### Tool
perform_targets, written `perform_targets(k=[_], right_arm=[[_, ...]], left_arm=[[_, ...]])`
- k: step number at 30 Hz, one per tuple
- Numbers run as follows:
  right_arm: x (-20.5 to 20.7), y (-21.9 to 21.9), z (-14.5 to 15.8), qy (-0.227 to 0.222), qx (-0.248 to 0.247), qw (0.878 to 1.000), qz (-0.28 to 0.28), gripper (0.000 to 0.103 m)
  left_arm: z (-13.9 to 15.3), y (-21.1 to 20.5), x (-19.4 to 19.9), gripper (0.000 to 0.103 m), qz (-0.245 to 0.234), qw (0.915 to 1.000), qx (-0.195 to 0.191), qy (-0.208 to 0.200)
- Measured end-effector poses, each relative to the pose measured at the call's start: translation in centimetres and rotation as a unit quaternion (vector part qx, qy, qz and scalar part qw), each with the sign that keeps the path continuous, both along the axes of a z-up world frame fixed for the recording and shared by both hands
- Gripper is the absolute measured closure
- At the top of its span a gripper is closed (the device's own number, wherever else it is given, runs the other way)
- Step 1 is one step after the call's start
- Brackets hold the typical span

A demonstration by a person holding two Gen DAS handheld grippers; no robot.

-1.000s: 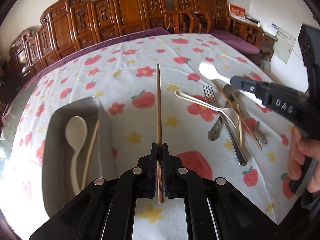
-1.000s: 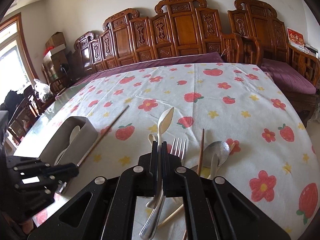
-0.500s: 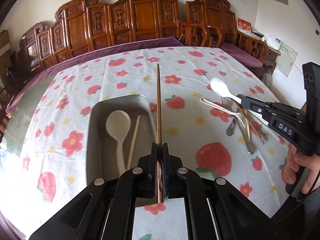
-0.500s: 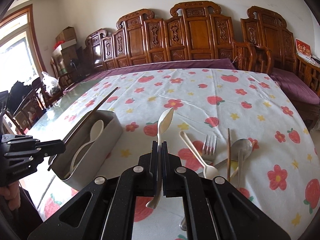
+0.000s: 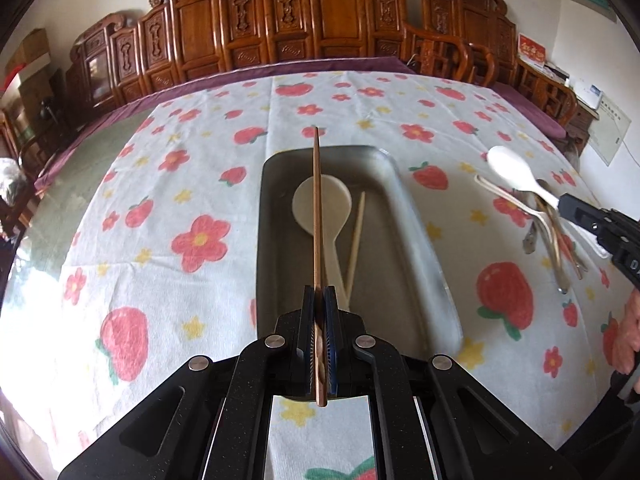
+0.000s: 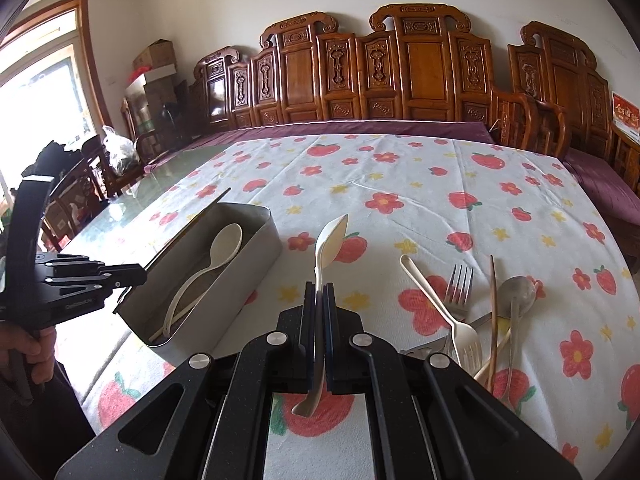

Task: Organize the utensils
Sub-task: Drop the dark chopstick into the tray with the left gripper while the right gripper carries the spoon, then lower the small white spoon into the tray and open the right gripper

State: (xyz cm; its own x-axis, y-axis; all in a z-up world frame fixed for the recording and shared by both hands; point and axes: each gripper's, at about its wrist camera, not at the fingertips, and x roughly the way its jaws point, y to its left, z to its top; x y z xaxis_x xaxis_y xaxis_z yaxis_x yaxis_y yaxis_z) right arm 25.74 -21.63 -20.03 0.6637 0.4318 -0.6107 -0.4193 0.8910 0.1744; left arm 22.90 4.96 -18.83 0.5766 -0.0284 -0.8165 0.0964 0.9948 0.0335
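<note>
The brown chopstick [image 5: 317,216] is now carried over the tray [image 5: 416,240] by the left tool [image 5: 319,312]; the white spoon [image 6: 330,240] is lifted clear of the utensil pile [image 6: 480,320].

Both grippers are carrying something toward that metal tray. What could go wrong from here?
The left gripper pinches the brown chopstick near one end, so the long free end could swing and miss the tray. The right gripper holds the cream spoon by its thin handle; it might twist or slip. Both heading for one tray could bump.
</note>
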Motion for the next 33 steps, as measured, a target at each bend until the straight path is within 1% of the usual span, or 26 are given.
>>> perform_targets(k=[3, 10, 22, 26, 29, 33], right_arm=[[0.0, 0.0, 0.0, 0.0, 0.0, 1.0, 0.0, 0.098], [0.0, 0.1, 0.0, -0.001, 0.0, 1.0, 0.001, 0.098], [-0.2, 0.2, -0.2, -0.002, -0.001, 1.0, 0.004, 0.098], [-0.4, 0.4, -0.3, 0.002, 0.001, 1.0, 0.006, 0.098], [-0.6, 0.6, -0.1, 0.004, 0.006, 1.0, 0.008, 0.098], [-1.1, 1.9, 0.2, 0.009, 0.013, 1.0, 0.017, 0.098]], left_arm=[[-0.6, 0.2, 0.1, 0.099, 0.006, 1.0, 0.005, 0.006], [-0.4, 0.1, -0.1, 0.099, 0.007, 0.9998, 0.016, 0.007], [-0.7, 0.5, 0.5, 0.098, 0.017, 0.9997, 0.008, 0.017], [-0.3, 0.7, 0.5, 0.098, 0.017, 0.9998, 0.002, 0.004], [0.2, 1.0, 0.3, 0.098, 0.016, 0.9997, -0.01, -0.013], [0.8, 1.7, -0.2, 0.098, 0.02, 0.999, -0.021, -0.033]])
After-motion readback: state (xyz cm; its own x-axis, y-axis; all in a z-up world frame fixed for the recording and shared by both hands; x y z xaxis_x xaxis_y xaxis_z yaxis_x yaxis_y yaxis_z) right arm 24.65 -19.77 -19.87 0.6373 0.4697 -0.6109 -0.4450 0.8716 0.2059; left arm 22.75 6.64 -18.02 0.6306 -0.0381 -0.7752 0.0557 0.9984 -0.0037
